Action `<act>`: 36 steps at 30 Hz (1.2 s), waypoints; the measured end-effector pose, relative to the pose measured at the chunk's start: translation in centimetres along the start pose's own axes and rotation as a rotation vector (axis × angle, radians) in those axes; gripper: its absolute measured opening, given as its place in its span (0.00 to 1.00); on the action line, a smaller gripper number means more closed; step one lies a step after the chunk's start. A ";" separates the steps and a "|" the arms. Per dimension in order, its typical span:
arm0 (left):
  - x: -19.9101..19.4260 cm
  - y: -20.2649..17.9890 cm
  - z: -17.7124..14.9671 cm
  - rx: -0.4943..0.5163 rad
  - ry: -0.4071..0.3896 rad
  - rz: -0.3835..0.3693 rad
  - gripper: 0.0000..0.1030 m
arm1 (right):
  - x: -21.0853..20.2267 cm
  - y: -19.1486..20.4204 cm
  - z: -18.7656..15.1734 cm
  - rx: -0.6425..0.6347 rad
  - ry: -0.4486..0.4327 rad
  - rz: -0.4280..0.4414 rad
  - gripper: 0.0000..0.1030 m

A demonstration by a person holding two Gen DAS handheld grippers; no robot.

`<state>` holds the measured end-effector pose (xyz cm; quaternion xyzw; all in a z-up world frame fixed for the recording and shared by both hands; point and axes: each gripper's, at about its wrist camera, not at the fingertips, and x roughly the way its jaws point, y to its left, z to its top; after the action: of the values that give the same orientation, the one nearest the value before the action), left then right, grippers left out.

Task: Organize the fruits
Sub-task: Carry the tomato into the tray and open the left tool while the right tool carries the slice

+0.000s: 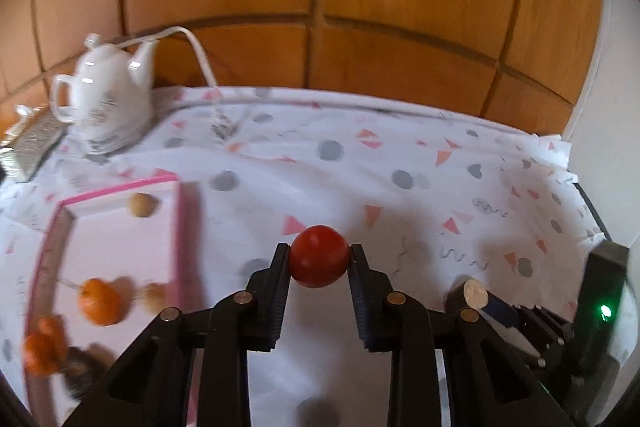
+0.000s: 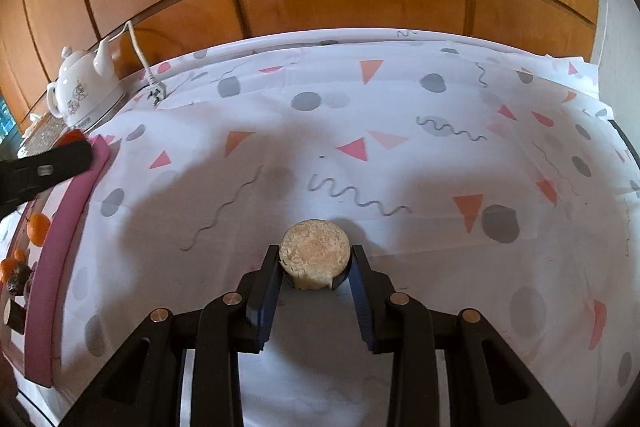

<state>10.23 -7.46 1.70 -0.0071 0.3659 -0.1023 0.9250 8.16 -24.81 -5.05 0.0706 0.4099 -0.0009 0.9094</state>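
My left gripper is shut on a round red fruit and holds it above the patterned tablecloth, just right of a pink-rimmed white tray. The tray holds an orange, two small tan fruits and more orange fruit at its near end. My right gripper is shut on a tan round-topped piece with a dark side, low over the cloth. The right gripper also shows in the left wrist view. The left gripper's finger shows at the left edge of the right wrist view, over the tray rim.
A white teapot stands at the back left with a white cable and plug behind it. A grey textured object lies left of the teapot. Wooden panels back the table. The cloth's right edge meets a white wall.
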 end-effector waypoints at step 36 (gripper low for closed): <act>-7.6 16.9 -4.3 -0.275 -0.077 0.267 0.36 | -2.0 22.8 0.9 -0.353 0.045 0.366 0.33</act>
<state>5.04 10.85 2.23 -0.0885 0.3384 0.0727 0.9340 8.84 -2.51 -0.05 -0.0161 0.4040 0.2371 0.8833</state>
